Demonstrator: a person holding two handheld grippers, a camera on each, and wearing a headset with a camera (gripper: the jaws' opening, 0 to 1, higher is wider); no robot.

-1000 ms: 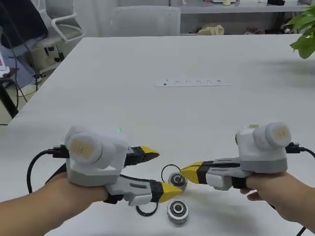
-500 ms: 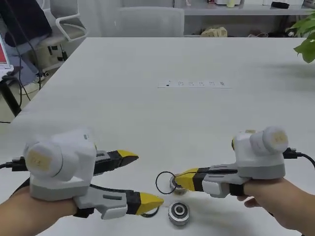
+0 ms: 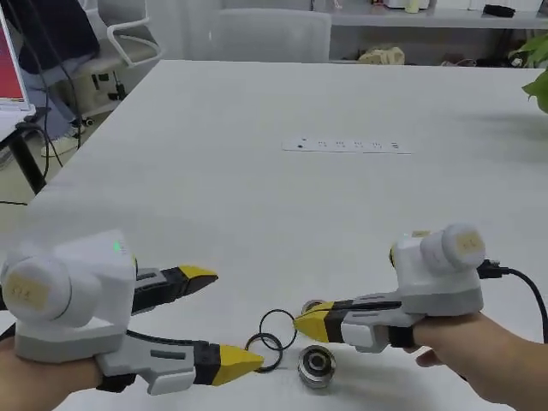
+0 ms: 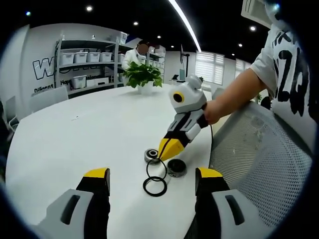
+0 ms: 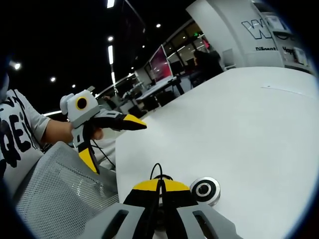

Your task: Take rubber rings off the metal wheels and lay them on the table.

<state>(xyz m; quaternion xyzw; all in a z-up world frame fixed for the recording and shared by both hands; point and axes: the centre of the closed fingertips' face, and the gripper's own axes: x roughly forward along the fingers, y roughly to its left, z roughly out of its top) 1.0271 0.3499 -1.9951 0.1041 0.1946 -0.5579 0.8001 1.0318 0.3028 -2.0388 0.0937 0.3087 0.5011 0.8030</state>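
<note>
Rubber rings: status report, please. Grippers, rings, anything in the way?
Left gripper open. Right gripper shut on a rubber ring; second ring flat on table. Two metal wheels beside it; nothing in the way.

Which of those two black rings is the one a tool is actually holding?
The ring pinched between the right tool's shut yellow tips; the other ring lies loose on the table nearer the open left tool.

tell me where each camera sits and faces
Head view: on the headset, facing forward and down at the table; forearms hold the left gripper and right gripper.
Left gripper view: on the left gripper, facing along its open fingers at the right gripper and the person's shirt.
Right gripper view: on the right gripper, facing the left gripper past fingers shut on a rubber ring.
Both gripper views share a metal wheel.
</note>
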